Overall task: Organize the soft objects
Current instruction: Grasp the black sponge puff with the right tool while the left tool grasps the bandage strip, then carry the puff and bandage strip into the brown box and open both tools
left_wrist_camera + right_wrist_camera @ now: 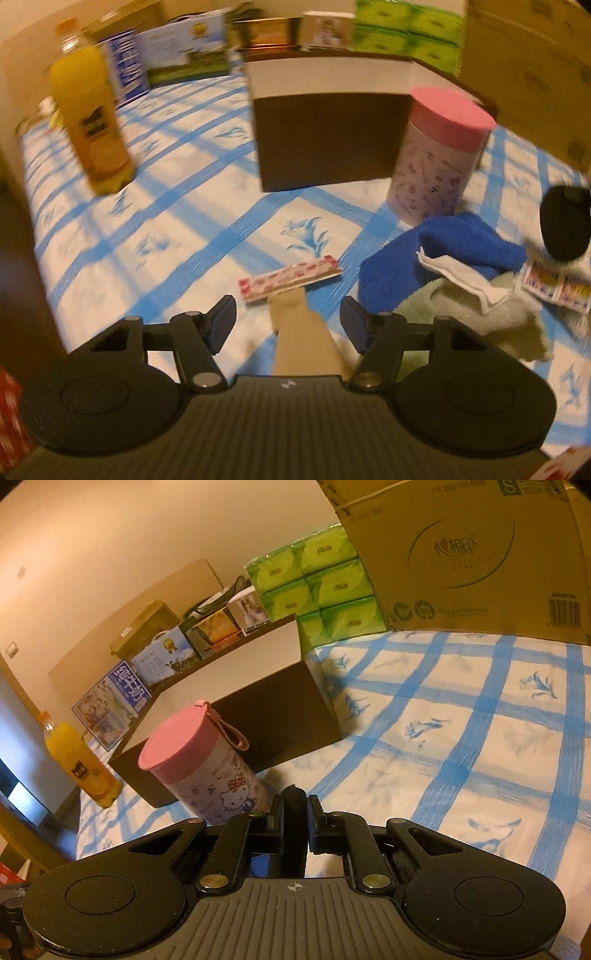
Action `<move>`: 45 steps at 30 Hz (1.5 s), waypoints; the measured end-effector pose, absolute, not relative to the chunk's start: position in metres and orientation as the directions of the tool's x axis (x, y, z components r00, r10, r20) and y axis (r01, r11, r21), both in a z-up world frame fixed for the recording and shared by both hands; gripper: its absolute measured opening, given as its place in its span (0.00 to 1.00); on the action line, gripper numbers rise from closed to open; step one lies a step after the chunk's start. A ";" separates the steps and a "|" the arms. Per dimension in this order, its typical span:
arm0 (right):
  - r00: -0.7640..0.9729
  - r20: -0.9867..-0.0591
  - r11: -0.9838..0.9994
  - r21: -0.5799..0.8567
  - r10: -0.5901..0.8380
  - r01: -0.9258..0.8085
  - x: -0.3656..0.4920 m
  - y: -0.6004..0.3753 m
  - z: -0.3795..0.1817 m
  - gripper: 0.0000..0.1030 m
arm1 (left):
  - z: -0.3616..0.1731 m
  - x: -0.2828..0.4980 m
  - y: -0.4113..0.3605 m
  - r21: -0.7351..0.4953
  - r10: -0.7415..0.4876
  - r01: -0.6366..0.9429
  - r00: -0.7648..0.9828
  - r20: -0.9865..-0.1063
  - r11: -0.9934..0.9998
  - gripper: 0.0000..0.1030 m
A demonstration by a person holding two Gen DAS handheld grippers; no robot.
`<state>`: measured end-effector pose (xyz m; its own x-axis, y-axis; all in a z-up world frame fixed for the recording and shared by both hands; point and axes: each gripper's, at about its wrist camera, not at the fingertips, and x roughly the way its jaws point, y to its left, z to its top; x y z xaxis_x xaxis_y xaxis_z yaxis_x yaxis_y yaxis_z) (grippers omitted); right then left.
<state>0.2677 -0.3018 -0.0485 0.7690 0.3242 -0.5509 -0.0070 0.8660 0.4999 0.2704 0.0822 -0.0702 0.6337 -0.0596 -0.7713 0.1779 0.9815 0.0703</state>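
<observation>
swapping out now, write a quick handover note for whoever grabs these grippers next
Left gripper: open, holding nothing, pointed down at the tablecloth next to the pile of soft things.
Right gripper: shut on a black soft thing, held up off the cloth.
Things: blue towel, white cloth and pale green plush lie heaped to the left gripper's right, in front of the pink-lidded can. Brown box stands open behind.
Done: black thing picked up; nothing visibly in the box, though its inside is not in view.
Left: place the black thing, then clear the heap.
</observation>
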 end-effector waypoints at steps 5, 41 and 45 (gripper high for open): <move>0.767 -0.558 0.869 0.495 0.317 0.000 0.279 -0.302 -0.055 0.12 | -0.089 0.293 0.070 0.143 -0.054 0.264 0.621 -0.782 0.954 0.55; 0.741 -0.607 0.872 0.486 0.287 0.061 0.309 -0.314 -0.083 0.12 | -0.123 0.361 0.094 0.008 -0.229 0.426 0.503 -0.833 0.905 0.31; 0.742 -0.606 0.872 0.486 0.286 0.061 0.309 -0.314 -0.083 0.12 | -0.120 0.357 0.089 0.031 -0.211 0.426 0.509 -0.834 0.904 0.26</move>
